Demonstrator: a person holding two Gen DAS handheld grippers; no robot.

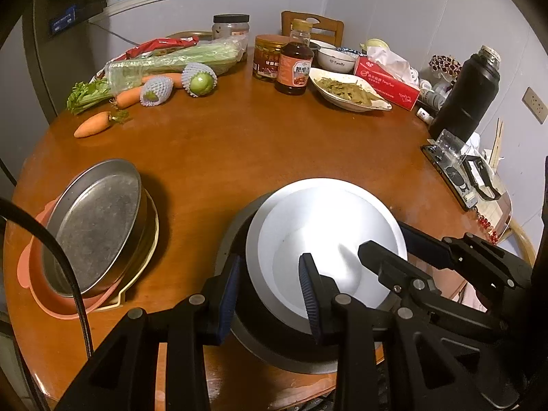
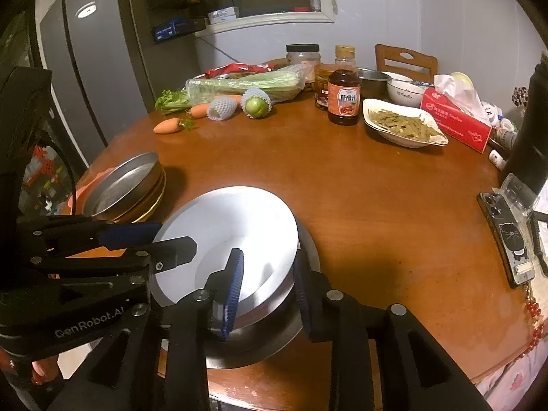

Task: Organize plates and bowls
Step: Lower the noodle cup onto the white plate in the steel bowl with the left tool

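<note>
A white bowl sits tilted inside a larger steel bowl at the table's near edge. My left gripper straddles the white bowl's near-left rim, one finger inside, one outside, jaws apart. My right gripper straddles the same bowl at its right rim above the steel bowl, jaws apart. To the left, a steel pan is stacked tilted on a cream dish and a pink bowl; the pan also shows in the right wrist view.
At the table's far side lie carrots, celery, netted fruit, a sauce bottle, jars, a dish of greens, a small white bowl and a red tissue box. A black flask and phones are on the right.
</note>
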